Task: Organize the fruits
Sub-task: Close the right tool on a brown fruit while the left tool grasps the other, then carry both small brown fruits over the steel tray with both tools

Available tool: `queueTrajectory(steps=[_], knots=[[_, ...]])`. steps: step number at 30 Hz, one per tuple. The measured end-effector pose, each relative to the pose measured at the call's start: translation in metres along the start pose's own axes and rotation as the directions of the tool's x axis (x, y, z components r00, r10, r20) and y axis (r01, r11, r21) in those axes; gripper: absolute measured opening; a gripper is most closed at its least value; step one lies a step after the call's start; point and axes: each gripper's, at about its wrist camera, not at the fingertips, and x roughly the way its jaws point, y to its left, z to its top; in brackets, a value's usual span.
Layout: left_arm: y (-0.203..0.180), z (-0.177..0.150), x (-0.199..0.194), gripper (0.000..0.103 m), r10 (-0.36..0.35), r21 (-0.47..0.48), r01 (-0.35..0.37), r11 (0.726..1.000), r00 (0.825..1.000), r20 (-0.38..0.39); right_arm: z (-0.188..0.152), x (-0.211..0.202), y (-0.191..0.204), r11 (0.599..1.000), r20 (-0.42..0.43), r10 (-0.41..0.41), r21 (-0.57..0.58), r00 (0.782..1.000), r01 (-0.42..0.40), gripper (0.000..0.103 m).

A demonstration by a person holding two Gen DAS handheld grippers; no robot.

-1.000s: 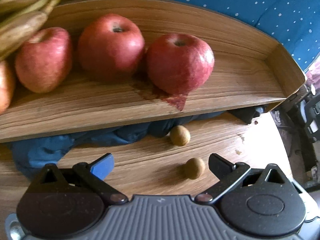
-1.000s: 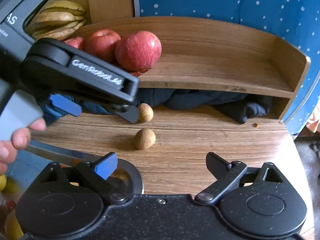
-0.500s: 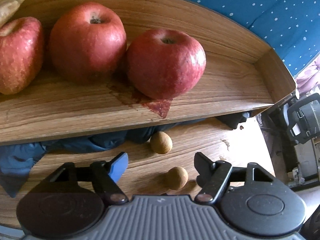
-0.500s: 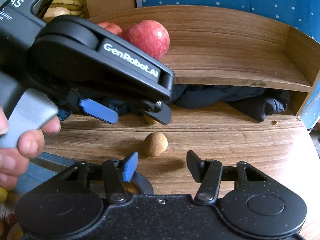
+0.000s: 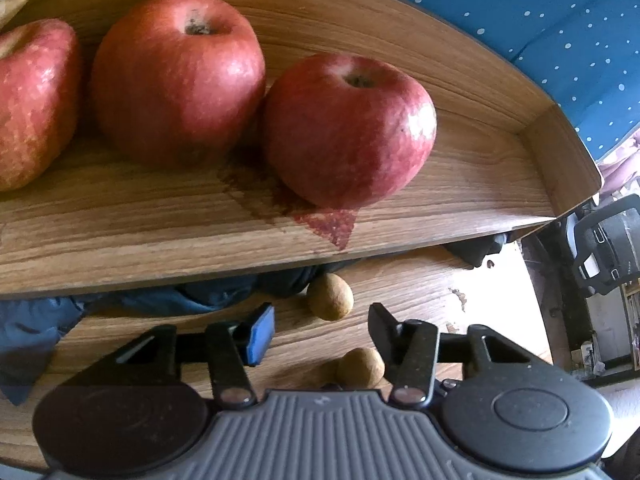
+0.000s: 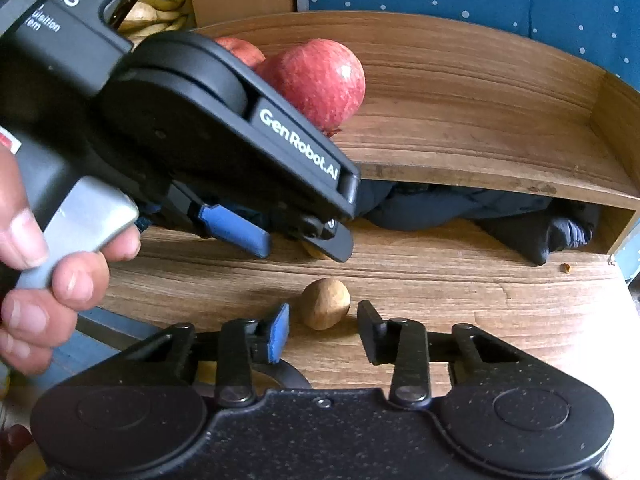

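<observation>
Two small brown round fruits lie on the wooden table. The farther brown fruit (image 5: 330,296) sits just ahead of my left gripper (image 5: 320,332), whose jaws are closing with nothing pressed between them. In the right wrist view that fruit (image 6: 314,250) is mostly hidden behind the left gripper (image 6: 296,240). The nearer brown fruit (image 6: 325,308) lies between the fingertips of my right gripper (image 6: 324,332), whose jaws are closing with small gaps on both sides. Three red apples (image 5: 348,132) rest on the wooden shelf (image 5: 160,240).
Bananas (image 6: 156,4) lie at the shelf's left end. Dark blue cloth (image 6: 440,208) is stuffed under the shelf. A person's hand (image 6: 40,280) holds the left gripper's handle. A dark round rim (image 6: 288,376) shows below the right gripper. Blue dotted fabric (image 5: 560,20) hangs behind.
Both grippers' jaws have narrowed a lot. The left gripper tilted toward the shelf and the farther fruit. The right gripper moved in, so the nearer fruit now sits between its fingers.
</observation>
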Motion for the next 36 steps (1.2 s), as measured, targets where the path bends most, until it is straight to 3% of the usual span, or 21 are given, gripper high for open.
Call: queueTrajectory(steps=[6,15,28,36], knots=[[-0.002,0.001,0.004,0.041,0.004,0.001,-0.004,1.000,1.000,0.006,0.002,-0.001,0.003,1.000,-0.001,-0.004,-0.012,1.000,0.004,0.032],[-0.002,0.001,0.007,0.028,0.012,-0.008,-0.011,1.000,1.000,0.016,0.006,-0.002,0.005,1.000,-0.002,-0.023,-0.016,1.000,0.023,0.031],[0.004,-0.009,-0.006,0.027,-0.008,-0.015,0.009,1.000,0.999,0.033,0.002,-0.007,0.009,0.999,-0.001,-0.032,-0.014,0.999,0.032,0.030],[0.006,-0.019,-0.025,0.027,0.014,-0.040,-0.012,0.999,0.998,0.066,0.001,-0.014,0.006,0.999,0.014,-0.029,-0.021,0.999,0.029,0.030]])
